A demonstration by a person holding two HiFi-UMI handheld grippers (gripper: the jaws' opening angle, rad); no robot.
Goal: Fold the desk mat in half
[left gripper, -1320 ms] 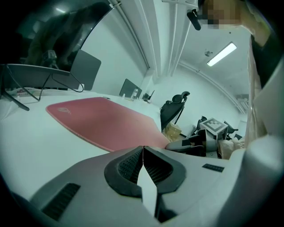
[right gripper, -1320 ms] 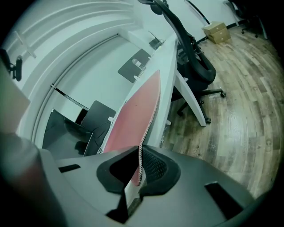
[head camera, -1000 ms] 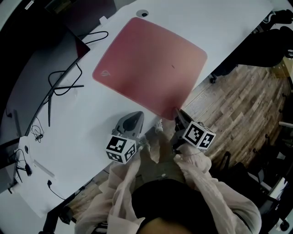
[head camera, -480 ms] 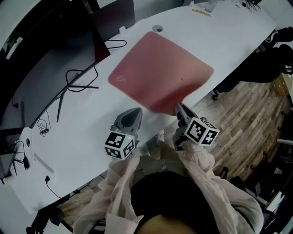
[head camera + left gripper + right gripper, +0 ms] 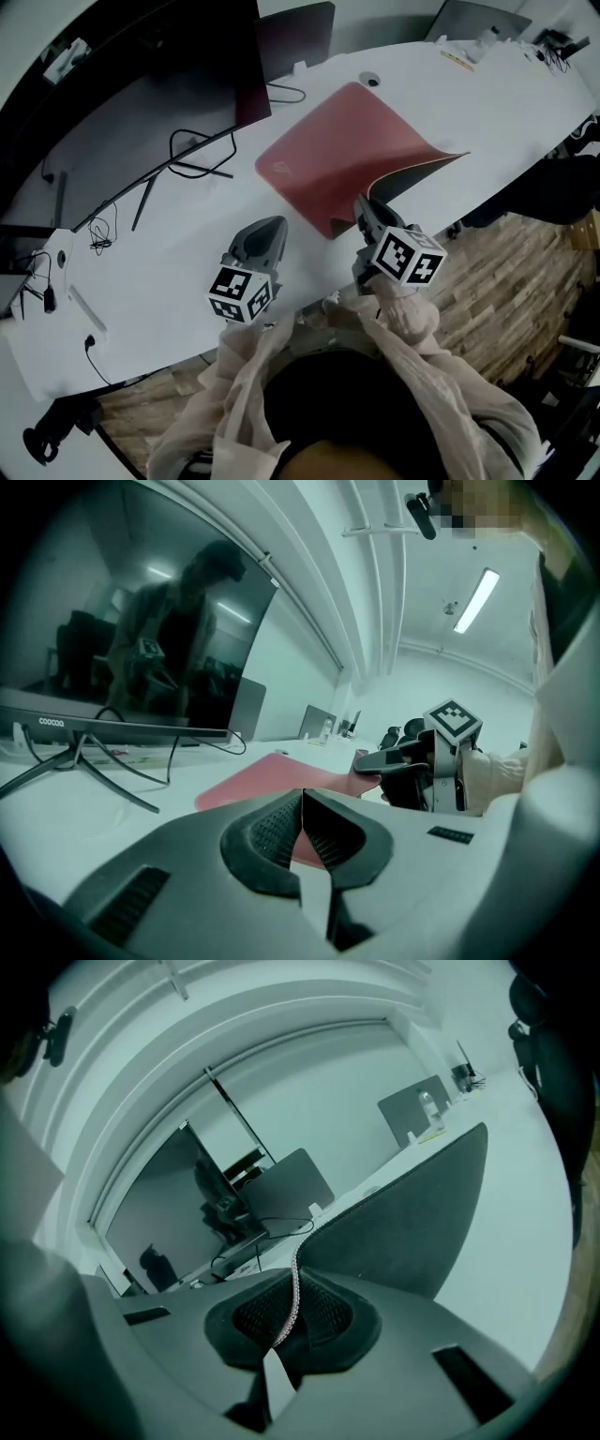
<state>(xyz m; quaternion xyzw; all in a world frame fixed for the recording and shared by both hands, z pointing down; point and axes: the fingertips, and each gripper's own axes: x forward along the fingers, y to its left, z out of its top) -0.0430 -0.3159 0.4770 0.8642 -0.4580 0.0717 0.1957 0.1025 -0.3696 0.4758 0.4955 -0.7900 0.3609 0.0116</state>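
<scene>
A pink desk mat [image 5: 342, 141] lies on the white desk [image 5: 141, 272]. Its near right corner is lifted and curls over, so the dark underside [image 5: 417, 176] shows. My right gripper [image 5: 362, 208] is shut on that lifted edge; in the right gripper view the thin mat edge runs between the pads [image 5: 314, 1309] and the dark underside [image 5: 412, 1213] rises beyond. My left gripper [image 5: 274, 231] is shut with nothing in it, low over the desk, left of the mat's near corner. The left gripper view shows the mat [image 5: 267, 775] ahead and the right gripper [image 5: 375, 761] holding it.
A dark monitor [image 5: 141, 84] stands at the back left, with black cables [image 5: 192, 155] on the desk before it. A closed laptop [image 5: 295, 28] sits behind the mat. The desk's front edge runs just before me, with wooden floor [image 5: 506, 291] to the right.
The right gripper has lifted the mat's near right corner up and inward, so the dark underside now shows. The left gripper has stayed beside the mat.
</scene>
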